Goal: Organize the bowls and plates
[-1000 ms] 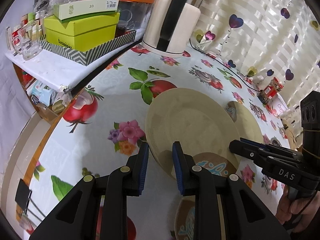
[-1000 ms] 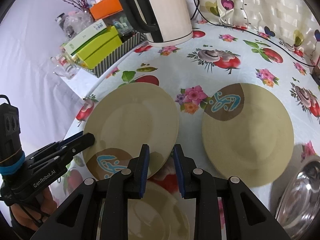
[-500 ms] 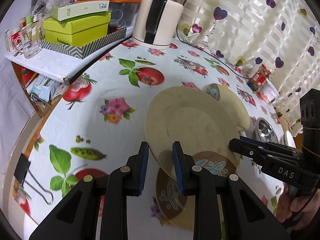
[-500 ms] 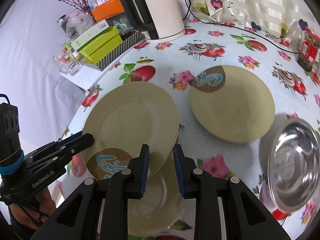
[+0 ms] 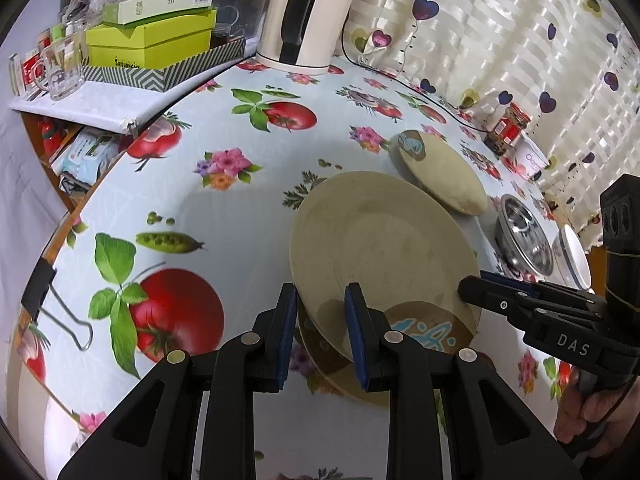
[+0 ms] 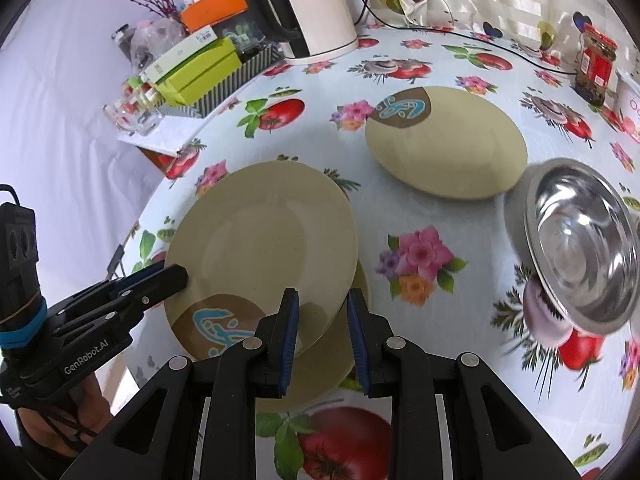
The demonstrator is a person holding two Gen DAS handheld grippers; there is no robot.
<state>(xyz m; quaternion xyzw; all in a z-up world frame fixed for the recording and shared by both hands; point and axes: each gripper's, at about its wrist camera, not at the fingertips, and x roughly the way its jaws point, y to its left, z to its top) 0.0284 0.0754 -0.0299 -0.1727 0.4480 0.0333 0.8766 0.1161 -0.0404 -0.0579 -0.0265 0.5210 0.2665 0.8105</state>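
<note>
Right wrist: plate (image 6: 260, 236) between both tools.

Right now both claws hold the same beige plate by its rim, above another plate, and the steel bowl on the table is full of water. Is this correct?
One detail is wrong: the steel bowl is empty, as the right wrist view shows. The rest holds: the left claw and right claw grip the same beige plate by its rim, above another plate.
</note>
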